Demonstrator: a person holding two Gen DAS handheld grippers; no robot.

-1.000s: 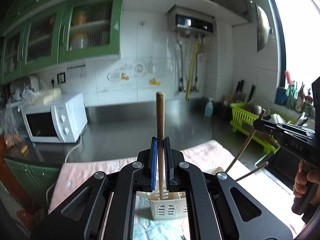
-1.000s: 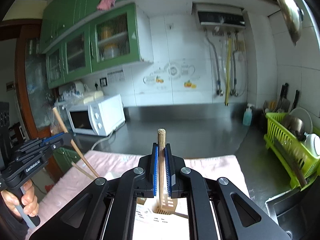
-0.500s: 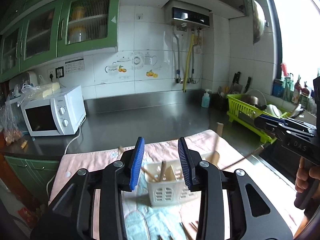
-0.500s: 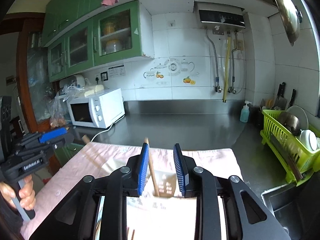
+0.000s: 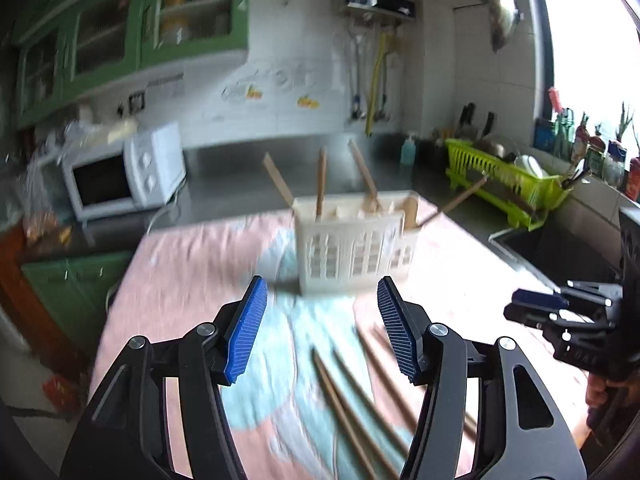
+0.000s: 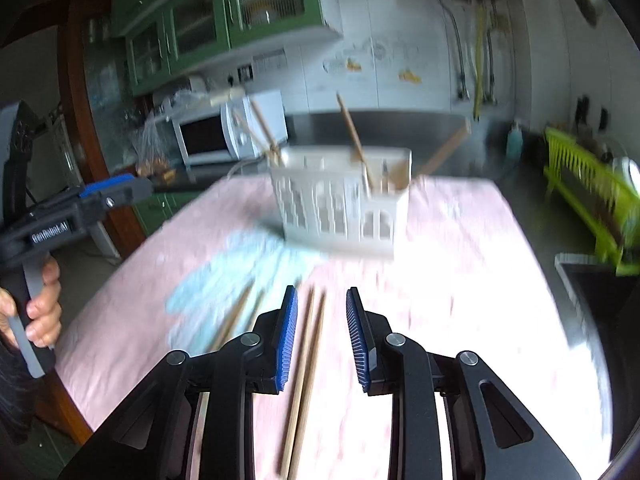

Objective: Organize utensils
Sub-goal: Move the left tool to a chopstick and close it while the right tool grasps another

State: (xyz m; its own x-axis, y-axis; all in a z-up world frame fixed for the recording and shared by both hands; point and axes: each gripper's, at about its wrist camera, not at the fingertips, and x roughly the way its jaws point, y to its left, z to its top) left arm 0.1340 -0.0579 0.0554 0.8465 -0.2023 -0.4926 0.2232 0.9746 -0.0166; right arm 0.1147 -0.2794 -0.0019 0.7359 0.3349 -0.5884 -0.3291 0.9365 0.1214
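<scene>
- The left tongs (image 5: 320, 326) stand wide apart with nothing between the blue pads, held above the cloth (image 5: 192, 280) on the counter (image 5: 240, 176).
- The right tongs (image 6: 321, 338) are also apart and empty; two chopsticks (image 6: 308, 360) lie on the cloth directly below the gap, running lengthwise between the fingers.
- The white slotted holder (image 5: 352, 248) stands upright on the cloth, ahead of both tongs and well apart from them.
- Several wooden utensils (image 5: 320, 182) stand in the holder, leaning out in different directions; one handle (image 5: 460, 200) tilts low toward the right.
- More chopsticks (image 5: 348, 400) lie loose on the cloth near the left tongs, below and to the right of them.
- A white microwave (image 5: 124, 172) sits on the counter to the left, a green dish rack (image 5: 508, 184) to the right by the sink.
- Both views are blurred, so fine detail in the holder's compartments cannot be told.
</scene>
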